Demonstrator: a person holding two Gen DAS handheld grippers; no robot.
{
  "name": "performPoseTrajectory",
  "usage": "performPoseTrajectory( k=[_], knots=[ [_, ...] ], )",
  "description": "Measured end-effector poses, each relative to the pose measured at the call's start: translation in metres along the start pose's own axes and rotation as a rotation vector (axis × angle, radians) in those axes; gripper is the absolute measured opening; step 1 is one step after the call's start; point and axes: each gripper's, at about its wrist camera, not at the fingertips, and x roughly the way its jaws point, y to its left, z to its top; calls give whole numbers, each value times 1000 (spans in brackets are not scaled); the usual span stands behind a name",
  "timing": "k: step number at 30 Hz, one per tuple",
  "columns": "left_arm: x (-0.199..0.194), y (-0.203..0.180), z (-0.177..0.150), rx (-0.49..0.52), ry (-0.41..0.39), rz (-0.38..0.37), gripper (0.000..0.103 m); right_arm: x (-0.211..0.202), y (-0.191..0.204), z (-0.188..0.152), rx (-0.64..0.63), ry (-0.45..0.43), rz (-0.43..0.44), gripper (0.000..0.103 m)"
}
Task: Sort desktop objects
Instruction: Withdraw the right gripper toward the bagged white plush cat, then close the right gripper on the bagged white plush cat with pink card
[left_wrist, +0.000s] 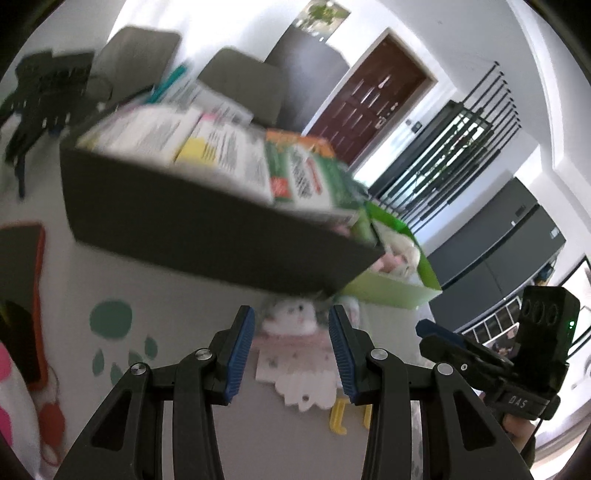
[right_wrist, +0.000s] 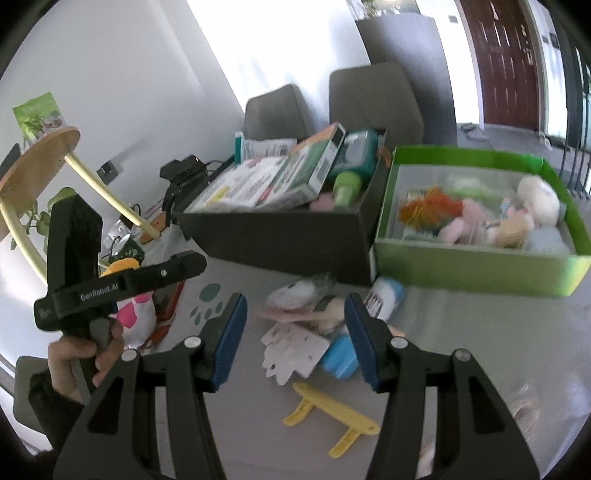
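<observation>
A black box (right_wrist: 288, 236) full of cartons and bottles and a green box (right_wrist: 476, 264) full of plush toys stand side by side at the back of the grey table. Loose items lie in front of them: a white paper tag (right_wrist: 291, 349), a bagged white plush (right_wrist: 299, 291), a blue item (right_wrist: 340, 356) and a yellow plastic clip (right_wrist: 332, 413). My right gripper (right_wrist: 295, 341) is open and empty above the tag. My left gripper (left_wrist: 291, 356) is open and empty over the same tag (left_wrist: 295, 373), in front of the black box (left_wrist: 207, 229).
A pink and white toy (right_wrist: 136, 321) and an orange-edged item (left_wrist: 37, 295) lie at the left. A green paw print (left_wrist: 110, 321) marks the table. A wooden stand (right_wrist: 37, 173), grey chairs (right_wrist: 373, 99) and a dark device (right_wrist: 184, 173) are behind the boxes.
</observation>
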Motion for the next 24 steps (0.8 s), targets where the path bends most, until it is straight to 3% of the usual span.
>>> performPoseTrajectory(
  k=[5,10,24],
  knots=[
    [10,13,-15,-50,50,-20,41,17,2,-9,103,60,26,55],
    [23,23,-26,-126,90,-63,41,34,6,-18,147,92,-9,57],
    [35,44,-28,-294,106,-165,41,57,-3,-19,311,100,34,53]
  ],
)
